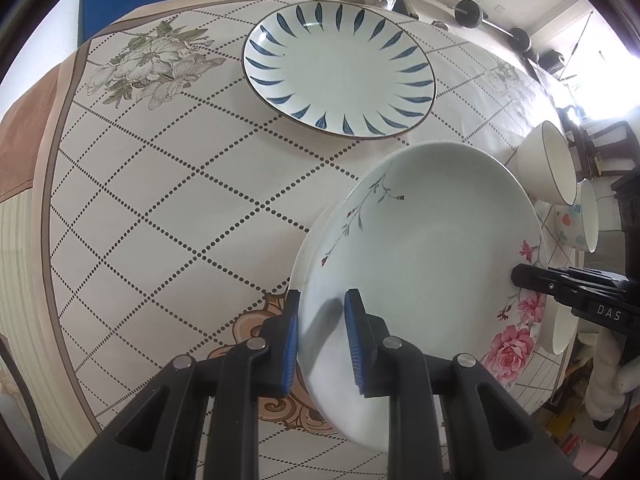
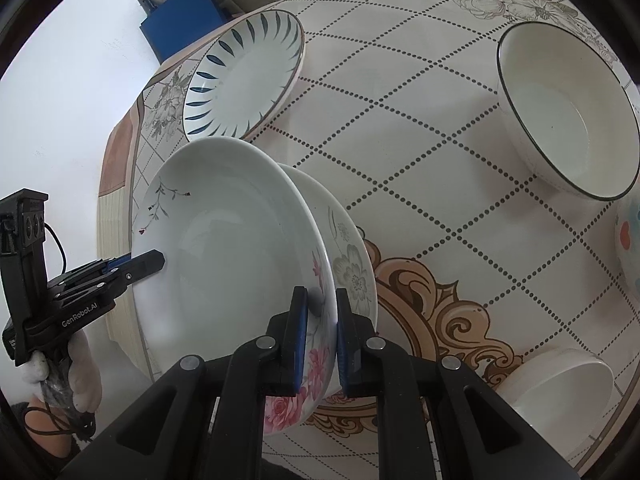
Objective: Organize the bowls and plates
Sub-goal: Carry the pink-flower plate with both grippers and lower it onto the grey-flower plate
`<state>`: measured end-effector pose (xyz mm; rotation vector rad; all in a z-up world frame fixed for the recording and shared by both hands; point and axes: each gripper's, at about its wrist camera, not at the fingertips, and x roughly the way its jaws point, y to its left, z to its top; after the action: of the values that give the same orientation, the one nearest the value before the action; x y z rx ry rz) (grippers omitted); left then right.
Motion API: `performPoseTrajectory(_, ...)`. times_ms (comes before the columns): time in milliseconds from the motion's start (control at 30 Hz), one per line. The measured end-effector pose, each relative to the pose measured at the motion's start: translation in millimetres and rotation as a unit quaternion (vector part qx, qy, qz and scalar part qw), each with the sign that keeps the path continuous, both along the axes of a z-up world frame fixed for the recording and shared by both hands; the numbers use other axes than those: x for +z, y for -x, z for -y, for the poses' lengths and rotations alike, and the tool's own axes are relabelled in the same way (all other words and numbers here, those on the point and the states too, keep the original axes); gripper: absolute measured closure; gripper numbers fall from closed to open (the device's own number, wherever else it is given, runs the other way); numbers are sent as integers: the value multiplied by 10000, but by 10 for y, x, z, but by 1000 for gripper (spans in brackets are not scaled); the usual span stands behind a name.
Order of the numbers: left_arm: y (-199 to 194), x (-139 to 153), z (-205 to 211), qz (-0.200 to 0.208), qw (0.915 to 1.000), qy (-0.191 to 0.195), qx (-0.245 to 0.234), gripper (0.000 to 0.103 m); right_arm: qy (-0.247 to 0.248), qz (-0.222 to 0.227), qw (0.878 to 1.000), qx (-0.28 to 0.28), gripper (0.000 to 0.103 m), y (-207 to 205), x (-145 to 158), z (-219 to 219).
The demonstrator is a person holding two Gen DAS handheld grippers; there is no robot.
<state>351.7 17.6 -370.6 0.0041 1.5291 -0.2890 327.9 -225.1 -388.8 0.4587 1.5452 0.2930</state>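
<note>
Quilted cloth with dotted diamonds and a brown scroll motif covers the counter, and above it both claws carry one rose-patterned plate between them. At the plate's near-left rim, the left claw is pinching the edge, one blue pad on the underside and one on the white face. The right claw is clamped on the opposite rim, over the pink roses, so the plate hangs tilted between the two. In the right wrist view a second flowered plate lies just behind and under the held one; I cannot tell whether they touch. My worry is the grip: both holds are thin pinches on a glazed, sloping rim, and if the two hands drift apart or twist unevenly the plate could slip from a pad and drop onto the plate below, chipping both. Farther off, the blue-leaf plate rests flat at the far side of the counter, the likely stacking spot, and a careless, tilted landing there could scrape it. A dark-rimmed white bowl stands to the right, with a dotted bowl beside it, both near enough to be clipped by a wide swing.
</note>
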Motion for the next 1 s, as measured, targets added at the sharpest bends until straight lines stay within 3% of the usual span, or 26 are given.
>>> performPoseTrajectory(267,59,-208,78,-185,9997,-123,-99,84,116,-166,9998,74,88,-14,-238,-11)
performPoseTrajectory(1000,-53,-248,97,-469,9979,-444,-17,84,29,-546,9985,17,88,8,-388,-46)
